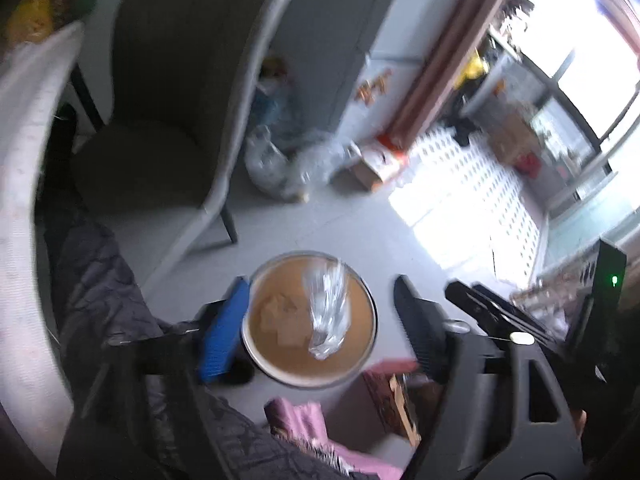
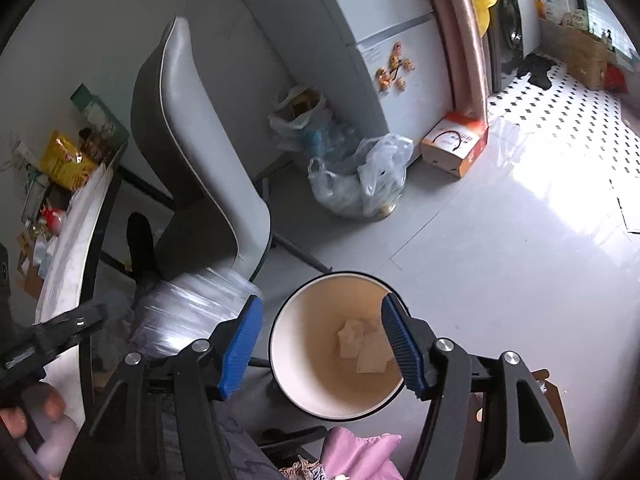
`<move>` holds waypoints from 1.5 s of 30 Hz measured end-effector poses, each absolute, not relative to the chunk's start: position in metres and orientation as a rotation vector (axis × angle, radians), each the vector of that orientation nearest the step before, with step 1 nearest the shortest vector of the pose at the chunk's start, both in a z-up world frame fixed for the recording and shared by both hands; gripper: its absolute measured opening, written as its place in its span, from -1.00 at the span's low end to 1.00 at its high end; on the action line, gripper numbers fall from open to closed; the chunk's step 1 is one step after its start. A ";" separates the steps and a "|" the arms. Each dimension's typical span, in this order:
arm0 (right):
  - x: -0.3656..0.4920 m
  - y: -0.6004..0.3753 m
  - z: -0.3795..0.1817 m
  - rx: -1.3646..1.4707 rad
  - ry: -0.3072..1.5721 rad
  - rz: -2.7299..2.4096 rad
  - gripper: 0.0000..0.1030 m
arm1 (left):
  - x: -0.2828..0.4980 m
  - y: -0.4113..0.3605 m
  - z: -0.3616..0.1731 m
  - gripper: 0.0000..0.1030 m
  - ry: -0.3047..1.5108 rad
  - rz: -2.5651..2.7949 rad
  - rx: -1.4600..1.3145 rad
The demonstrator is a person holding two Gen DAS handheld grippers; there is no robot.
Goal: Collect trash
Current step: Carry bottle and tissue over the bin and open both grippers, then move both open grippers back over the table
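Two blue-padded fingers of the left gripper (image 1: 320, 328) stand wide apart on either side of a round, tan-lined waste bin (image 1: 372, 316) on the pale floor, pads clear of its rim and gripping nothing. A crumpled clear plastic bottle (image 1: 328, 312), blurred, shows inside the bin's opening, over scraps of pale paper (image 1: 280, 320). A grey shell chair (image 1: 176, 120) stands to the far left, and the right gripper's black body fills the near right.

From the right wrist, the right gripper (image 2: 324, 344) also gapes, empty, its right pad overlapping the bin's (image 2: 288, 360) rim; whether it touches I cannot tell. Paper scraps (image 2: 360, 344) lie at the bottom. The clear bottle (image 2: 188, 316) appears as a blur left of the bin, beside the left pad.
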State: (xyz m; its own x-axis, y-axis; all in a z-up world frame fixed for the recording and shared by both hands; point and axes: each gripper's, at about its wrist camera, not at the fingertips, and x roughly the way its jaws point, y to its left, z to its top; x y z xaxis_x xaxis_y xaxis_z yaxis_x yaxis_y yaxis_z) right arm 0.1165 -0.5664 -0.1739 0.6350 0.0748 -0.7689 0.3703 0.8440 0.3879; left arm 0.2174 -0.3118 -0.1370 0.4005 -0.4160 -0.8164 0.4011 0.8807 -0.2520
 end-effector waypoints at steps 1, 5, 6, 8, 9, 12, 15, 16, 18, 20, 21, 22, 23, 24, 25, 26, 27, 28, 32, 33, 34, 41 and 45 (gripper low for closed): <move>0.116 -0.565 -0.172 0.554 0.874 -0.177 0.20 | 0.217 -0.309 -0.134 0.49 1.026 -0.510 -0.017; 0.120 -0.556 -0.168 0.542 0.877 -0.156 0.21 | 0.216 -0.291 -0.118 0.61 0.993 -0.486 -0.046; 0.122 -0.552 -0.166 0.537 0.876 -0.147 0.23 | 0.214 -0.284 -0.112 0.65 0.978 -0.478 -0.059; 0.123 -0.544 -0.160 0.524 0.872 -0.133 0.31 | 0.211 -0.276 -0.105 0.69 0.956 -0.469 -0.072; 0.124 -0.539 -0.156 0.513 0.865 -0.124 0.35 | 0.208 -0.273 -0.101 0.73 0.947 -0.466 -0.076; 0.124 -0.525 -0.141 0.477 0.832 -0.109 0.54 | 0.202 -0.261 -0.086 0.80 0.905 -0.457 -0.094; 0.124 -0.514 -0.125 0.459 0.797 -0.103 0.69 | 0.195 -0.243 -0.070 0.86 0.861 -0.446 -0.118; 0.124 -0.510 -0.120 0.454 0.787 -0.103 0.72 | 0.194 -0.238 -0.066 0.87 0.849 -0.442 -0.124; 0.125 -0.501 -0.111 0.441 0.772 -0.106 0.79 | 0.188 -0.223 -0.057 0.89 0.814 -0.428 -0.145; 0.126 -0.489 -0.100 0.430 0.754 -0.093 0.84 | 0.185 -0.210 -0.049 0.89 0.786 -0.414 -0.167; 0.125 -0.484 -0.095 0.425 0.747 -0.086 0.85 | 0.182 -0.204 -0.044 0.89 0.772 -0.403 -0.178; 0.124 -0.478 -0.091 0.420 0.738 -0.078 0.85 | 0.179 -0.196 -0.040 0.89 0.753 -0.389 -0.188; 0.124 -0.470 -0.084 0.409 0.729 -0.069 0.85 | 0.175 -0.188 -0.035 0.89 0.736 -0.375 -0.196; 0.124 -0.464 -0.080 0.400 0.724 -0.067 0.85 | 0.173 -0.183 -0.032 0.89 0.725 -0.368 -0.204; 0.124 -0.457 -0.075 0.385 0.719 -0.071 0.85 | 0.168 -0.175 -0.028 0.89 0.711 -0.368 -0.214; 0.123 -0.448 -0.069 0.370 0.712 -0.071 0.85 | 0.165 -0.168 -0.025 0.89 0.703 -0.366 -0.215; 0.123 -0.441 -0.065 0.361 0.706 -0.061 0.85 | 0.161 -0.161 -0.022 0.89 0.690 -0.355 -0.216; 0.122 -0.435 -0.061 0.354 0.702 -0.052 0.85 | 0.159 -0.155 -0.020 0.89 0.676 -0.345 -0.220; 0.120 -0.408 -0.046 0.318 0.681 -0.032 0.85 | 0.146 -0.129 -0.011 0.89 0.612 -0.303 -0.241; 0.119 -0.403 -0.043 0.310 0.675 -0.027 0.85 | 0.141 -0.122 -0.009 0.89 0.588 -0.288 -0.238; 0.118 -0.397 -0.039 0.300 0.668 -0.022 0.85 | 0.138 -0.118 -0.007 0.89 0.570 -0.279 -0.234; 0.111 -0.359 -0.020 0.223 0.618 0.002 0.85 | 0.109 -0.075 0.002 0.89 0.409 -0.158 -0.281; 0.108 -0.341 -0.013 0.192 0.603 0.065 0.85 | 0.097 -0.053 0.004 0.89 0.362 -0.113 -0.339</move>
